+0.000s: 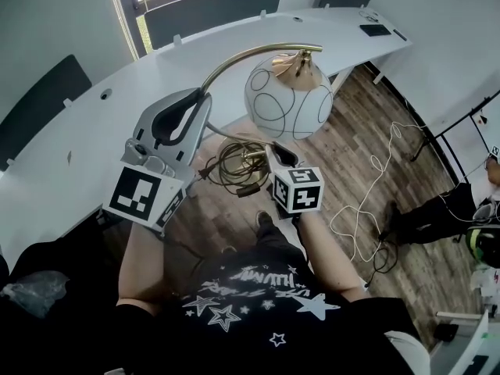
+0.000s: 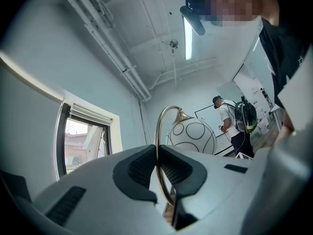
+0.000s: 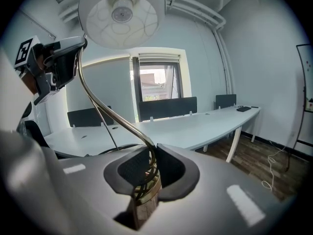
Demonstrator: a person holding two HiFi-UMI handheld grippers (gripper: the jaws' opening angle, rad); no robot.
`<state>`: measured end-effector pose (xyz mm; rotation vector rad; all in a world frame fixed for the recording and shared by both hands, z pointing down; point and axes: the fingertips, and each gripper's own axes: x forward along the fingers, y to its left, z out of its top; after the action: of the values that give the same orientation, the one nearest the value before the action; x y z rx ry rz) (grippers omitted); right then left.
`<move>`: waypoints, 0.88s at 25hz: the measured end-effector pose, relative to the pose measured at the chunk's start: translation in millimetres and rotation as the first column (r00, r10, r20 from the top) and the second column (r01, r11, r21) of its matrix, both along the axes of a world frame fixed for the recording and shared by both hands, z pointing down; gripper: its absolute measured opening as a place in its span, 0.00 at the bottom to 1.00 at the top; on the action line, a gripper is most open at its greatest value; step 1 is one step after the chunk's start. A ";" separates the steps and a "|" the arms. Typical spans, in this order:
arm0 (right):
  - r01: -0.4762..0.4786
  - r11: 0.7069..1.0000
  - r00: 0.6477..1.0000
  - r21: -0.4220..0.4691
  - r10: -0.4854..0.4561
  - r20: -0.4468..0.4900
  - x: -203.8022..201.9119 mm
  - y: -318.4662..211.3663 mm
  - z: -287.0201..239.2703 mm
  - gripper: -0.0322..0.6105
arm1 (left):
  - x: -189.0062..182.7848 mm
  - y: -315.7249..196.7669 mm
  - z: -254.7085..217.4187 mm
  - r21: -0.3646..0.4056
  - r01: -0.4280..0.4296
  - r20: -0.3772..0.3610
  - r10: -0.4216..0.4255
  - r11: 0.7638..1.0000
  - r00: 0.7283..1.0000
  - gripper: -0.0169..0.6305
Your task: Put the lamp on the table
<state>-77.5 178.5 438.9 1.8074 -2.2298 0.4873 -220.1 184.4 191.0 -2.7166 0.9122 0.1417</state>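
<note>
Jaws of left gripper [image 2: 157,156] and right gripper [image 3: 149,164] are clamped on the stiff brass lamp stem [image 3: 118,119]; glass globe shade [image 1: 287,100] is judged fragile.

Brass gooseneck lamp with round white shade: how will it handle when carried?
Probably top-heavy: the round white shade hangs off the curved brass stem. Shade looks like glass, likely fragile. The thin smooth stem may twist in a grip.
</note>
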 end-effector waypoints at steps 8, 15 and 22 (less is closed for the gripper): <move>0.026 0.999 1.000 -0.028 -0.027 -0.001 26.6 -27.8 15.0 0.12 | 28.7 -35.2 14.2 -0.038 0.032 0.009 -0.032 0.999 0.999 0.08; 0.055 0.997 0.998 -0.053 -0.055 -0.007 62.1 -74.4 26.8 0.12 | 63.3 -80.4 25.9 -0.076 0.066 0.006 -0.066 0.995 0.998 0.08; 0.087 0.994 0.996 -0.071 -0.087 -0.004 93.4 -125.0 35.5 0.12 | 93.6 -128.0 34.6 -0.108 0.095 -0.006 -0.096 0.990 0.995 0.08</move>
<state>15.9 53.5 474.4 1.6672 -2.2455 0.5343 -126.5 56.5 225.6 -2.7650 1.0805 0.0912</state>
